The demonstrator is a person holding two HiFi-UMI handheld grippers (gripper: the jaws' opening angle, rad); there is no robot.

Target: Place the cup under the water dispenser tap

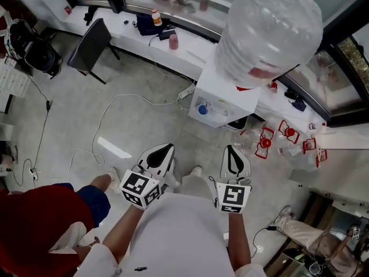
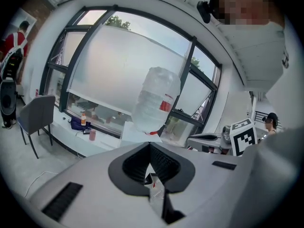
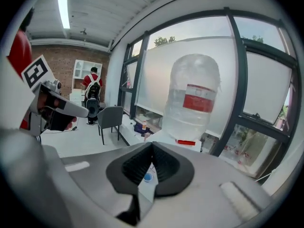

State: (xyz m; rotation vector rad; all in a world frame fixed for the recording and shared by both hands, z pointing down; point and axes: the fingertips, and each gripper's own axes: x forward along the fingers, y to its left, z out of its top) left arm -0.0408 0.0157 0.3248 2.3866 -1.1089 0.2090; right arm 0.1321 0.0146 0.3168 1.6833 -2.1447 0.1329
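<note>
Down at 6 o'clock in the head view, both tools sit side by side over the person's white shirt. The left gripper (image 1: 163, 150) is at 7 o'clock and the right gripper (image 1: 231, 150) at 5, and both noses aim toward 12. The left's own view shows its fingers (image 2: 135, 164) pressed together with nothing between them. It's the same on the right: its fingers (image 3: 133, 167) are together, and only the scene beyond shows through the notch.

Dead ahead, at 12 to 1 o'clock from the pair, stands the white dispenser (image 1: 222, 94). A big clear bottle (image 1: 271, 27) sits upside down on top of it, and a blue knob (image 1: 202, 109) shows on its front. Neither tool touches it; bare floor (image 1: 144, 126) lies between.

Now the cup (image 1: 173, 41). The only one I can make out is a pink one on the counter (image 1: 132, 38) under the window. It's at 11 o'clock from the grippers and 10 from the dispenser, well apart from all three. It stands upright, just beside a dark bag (image 1: 149, 25), with an orange-capped flask (image 1: 156, 18) behind.

Out at 10 o'clock a grey chair (image 1: 91, 44) faces the counter. A white cable (image 1: 109, 111) loops over the floor at 9. Someone in red (image 1: 40, 224) crouches at 8 o'clock, close to the left arm.
</note>
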